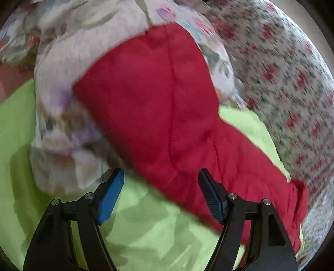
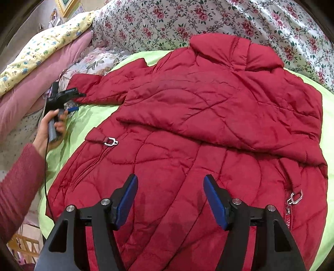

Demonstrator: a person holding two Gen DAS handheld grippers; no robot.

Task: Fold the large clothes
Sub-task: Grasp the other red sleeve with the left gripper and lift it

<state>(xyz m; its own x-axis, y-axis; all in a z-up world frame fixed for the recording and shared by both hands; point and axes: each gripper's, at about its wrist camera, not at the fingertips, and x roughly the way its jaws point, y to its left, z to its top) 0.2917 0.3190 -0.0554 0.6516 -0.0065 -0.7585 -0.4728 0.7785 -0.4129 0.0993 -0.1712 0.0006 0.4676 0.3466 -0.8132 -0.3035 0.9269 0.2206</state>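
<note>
Black gripper (image 2: 170, 200) arms carry blue pads (image 2: 127, 205) and silver screws (image 2: 105, 201); a knitted red sleeve (image 2: 18, 187) covers the left arm.

A home bedroom: rose-print bedsheet (image 2: 208, 23) beyond the right gripper (image 2: 170, 201), lime-green cover (image 2: 91, 116) below it, stacked pink and yellow bedding (image 2: 41, 50) far left, gilt picture frame (image 2: 66, 6) above.

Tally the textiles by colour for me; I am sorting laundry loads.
Red quilted puffer jacket: 1
Lime-green sheet: 1
Rose-print floral bedspread: 1
Pink blanket: 1
Yellow printed cloth: 1
Total: 5
</note>
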